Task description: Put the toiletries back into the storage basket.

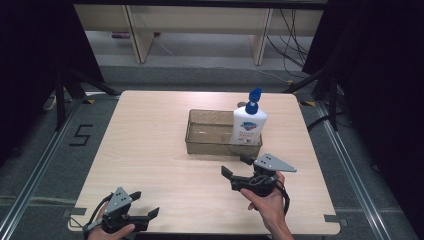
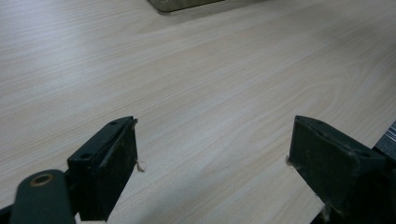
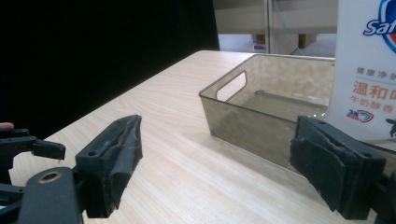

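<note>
The left gripper is held low in the left hand, its jaws wide apart with nothing between them. The right gripper sits in the right hand, which grasps it from behind; its jaws also stand wide apart, holding nothing

Left of the smoky plastic bin, the tabletop lies open for my left gripper. My right gripper, jaws apart, sits just before the bin's near wall, where the soap bottle blocks its right end.
</note>
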A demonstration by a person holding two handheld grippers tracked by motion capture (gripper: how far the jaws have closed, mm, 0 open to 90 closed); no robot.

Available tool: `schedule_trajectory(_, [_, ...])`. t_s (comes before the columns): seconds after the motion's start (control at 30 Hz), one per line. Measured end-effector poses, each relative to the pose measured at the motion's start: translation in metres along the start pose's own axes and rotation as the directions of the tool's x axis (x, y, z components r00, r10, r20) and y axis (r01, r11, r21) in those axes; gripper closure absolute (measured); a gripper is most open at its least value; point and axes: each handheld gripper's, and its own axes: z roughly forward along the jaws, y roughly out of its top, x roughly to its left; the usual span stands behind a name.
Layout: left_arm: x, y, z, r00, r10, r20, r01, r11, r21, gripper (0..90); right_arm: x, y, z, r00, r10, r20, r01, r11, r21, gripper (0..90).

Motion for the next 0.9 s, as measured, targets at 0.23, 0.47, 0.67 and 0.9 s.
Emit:
schedule_trajectory(0.23, [0.0, 0.0, 0.0, 1.0, -0.002, 0.0, 0.002, 1.0, -0.003, 14.8, 0.003, -0.004, 0.0, 0.9999, 0.003, -0.014, -0.003, 1.0, 0.004, 17.1])
schedule_trajectory(0.47, [0.0, 0.0, 0.0, 1.0, -0.003, -0.001, 0.003, 1.0, -0.004, 14.7, 0.005, -0.007, -0.001, 0.9999, 0.0, -0.017, 0.0, 1.0, 0.01, 17.0])
schedule_trajectory(0.67, [0.0, 0.0, 0.0, 1.0, -0.003, 0.0, 0.003, 1.0, -0.005, 14.8, 0.006, -0.011, -0.003, 0.9997, -0.017, -0.016, 0.017, 1.0, 0.01, 16.8])
schedule_trajectory(0.9, [0.0, 0.0, 0.0, 1.0, -0.002, 0.0, 0.002, 1.0, -0.004, 14.7, 0.008, -0.016, -0.005, 0.9998, 0.0, -0.021, 0.0, 1.0, 0.016, 16.5])
